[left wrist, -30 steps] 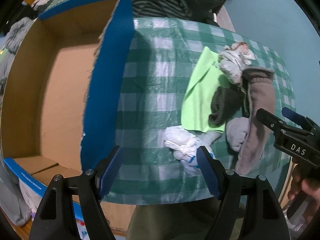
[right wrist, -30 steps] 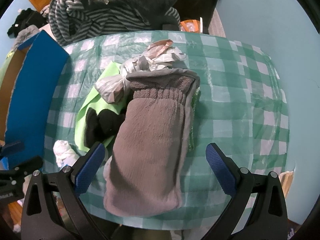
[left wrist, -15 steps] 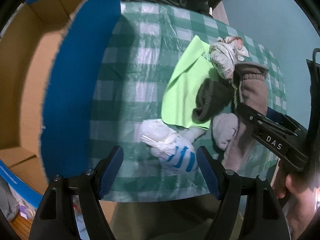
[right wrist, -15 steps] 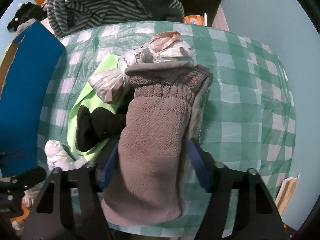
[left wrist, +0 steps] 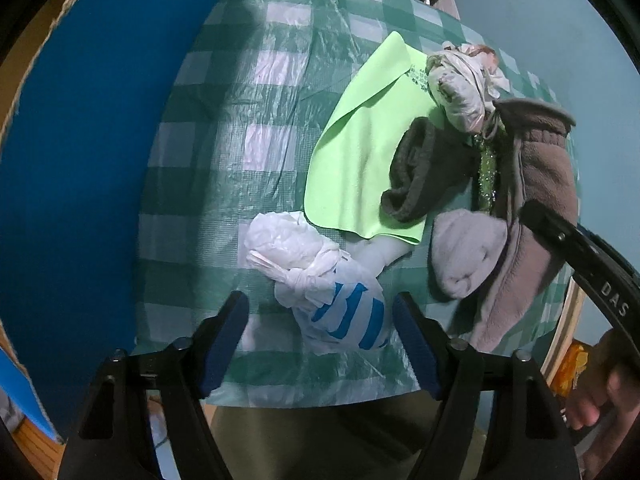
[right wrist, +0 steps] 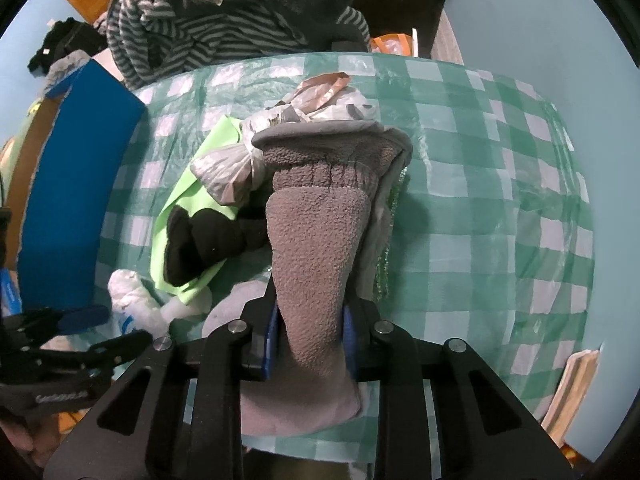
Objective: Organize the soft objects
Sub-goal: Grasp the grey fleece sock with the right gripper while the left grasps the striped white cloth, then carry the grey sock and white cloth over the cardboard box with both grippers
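My left gripper points down at a knotted white plastic bag with blue stripes. Its jaws are closing with the bag between them, and the pads are still clear of it. My right gripper is closing and its pads pinch the lower part of a grey fleece mitten, which bunches between them. Beside the mitten lie a light green cloth, a dark rolled sock, a pale grey sock and a knotted grey bag.
Everything lies on a round table with a green checked plastic cover. A cardboard box with a blue flap stands along the table's left side. Striped and dark clothes are heaped beyond the far edge. A teal wall is at right.
The right jaws went from wide open to shut on the grey mitten. The left gripper sank toward the striped bag and its jaws narrowed a little.
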Tool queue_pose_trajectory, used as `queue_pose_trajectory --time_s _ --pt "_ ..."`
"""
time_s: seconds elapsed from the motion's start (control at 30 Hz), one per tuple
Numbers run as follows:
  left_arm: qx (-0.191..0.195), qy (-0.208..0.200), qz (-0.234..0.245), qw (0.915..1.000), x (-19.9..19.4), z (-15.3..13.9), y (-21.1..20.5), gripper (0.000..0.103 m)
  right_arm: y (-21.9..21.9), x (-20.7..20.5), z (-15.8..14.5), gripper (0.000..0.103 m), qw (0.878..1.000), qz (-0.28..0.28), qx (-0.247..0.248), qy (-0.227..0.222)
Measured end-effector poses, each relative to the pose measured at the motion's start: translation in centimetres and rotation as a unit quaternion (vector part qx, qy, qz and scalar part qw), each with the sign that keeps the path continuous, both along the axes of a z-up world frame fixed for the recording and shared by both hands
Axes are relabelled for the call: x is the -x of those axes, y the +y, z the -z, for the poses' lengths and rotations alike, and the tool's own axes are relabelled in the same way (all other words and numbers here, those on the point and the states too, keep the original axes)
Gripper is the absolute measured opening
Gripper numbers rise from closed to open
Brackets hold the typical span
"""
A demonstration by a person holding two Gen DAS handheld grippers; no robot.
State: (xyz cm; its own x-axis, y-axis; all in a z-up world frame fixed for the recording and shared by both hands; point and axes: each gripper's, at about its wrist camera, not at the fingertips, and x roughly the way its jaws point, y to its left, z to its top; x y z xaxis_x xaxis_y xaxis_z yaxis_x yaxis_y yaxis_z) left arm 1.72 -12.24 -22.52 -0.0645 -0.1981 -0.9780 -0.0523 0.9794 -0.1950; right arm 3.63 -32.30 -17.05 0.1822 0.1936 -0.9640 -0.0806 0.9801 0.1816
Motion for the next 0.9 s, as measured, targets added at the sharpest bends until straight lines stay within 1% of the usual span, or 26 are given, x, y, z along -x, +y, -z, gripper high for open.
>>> queue_pose_trajectory --time_s 0.07,0.13,0.23,0.27,0.3,0.6,0.7,0.73,0.9 --pt "0.011 -0.001 -0.002 0.9999 0.0 0.3 0.1 0.053 -0.2 0.2 -0.2 0.023 1.0 0.001 -0.004 -0.001" --pt "0.013 -0.006 -0.001 0.9999 0.1 0.4 0.2 0.051 -0.3 0.3 -0.3 0.023 1.0 0.0 -0.004 -0.003" --pt "0.012 -0.017 0.009 0.9997 0.0 0.2 0.1 0.044 -0.5 0.6 -0.7 0.022 1.0 -0.001 -0.007 -0.004" --pt "0.014 -0.019 0.014 0.9996 0.0 0.1 0.0 0.041 -0.5 0.7 -0.8 0.022 1.0 0.0 -0.008 -0.005" --pt "0.015 -0.022 0.016 0.9995 0.0 0.0 0.1 0.033 -0.6 0.7 -1.0 0.022 1.0 0.0 -0.009 -0.006" --pt "0.003 -0.049 0.04 0.998 -0.9 -1.2 -0.9 0.032 -0.8 1.3 -2.1 0.021 1.0 -0.005 -0.008 -0.017" --pt "-0.005 -0.064 0.051 0.9967 -1.3 -2.3 -1.5 0.032 -0.9 1.4 -2.7 0.021 1.0 -0.005 -0.013 -0.021" --pt "-0.006 -0.068 0.053 0.9962 -0.8 -2.7 -1.7 0.032 -1.0 1.4 -2.8 0.021 1.0 -0.005 -0.015 -0.022" --pt "-0.013 -0.089 0.059 0.9941 -1.0 -4.8 -1.1 0.032 -1.4 1.6 -4.0 0.021 0.999 -0.004 -0.024 -0.033"
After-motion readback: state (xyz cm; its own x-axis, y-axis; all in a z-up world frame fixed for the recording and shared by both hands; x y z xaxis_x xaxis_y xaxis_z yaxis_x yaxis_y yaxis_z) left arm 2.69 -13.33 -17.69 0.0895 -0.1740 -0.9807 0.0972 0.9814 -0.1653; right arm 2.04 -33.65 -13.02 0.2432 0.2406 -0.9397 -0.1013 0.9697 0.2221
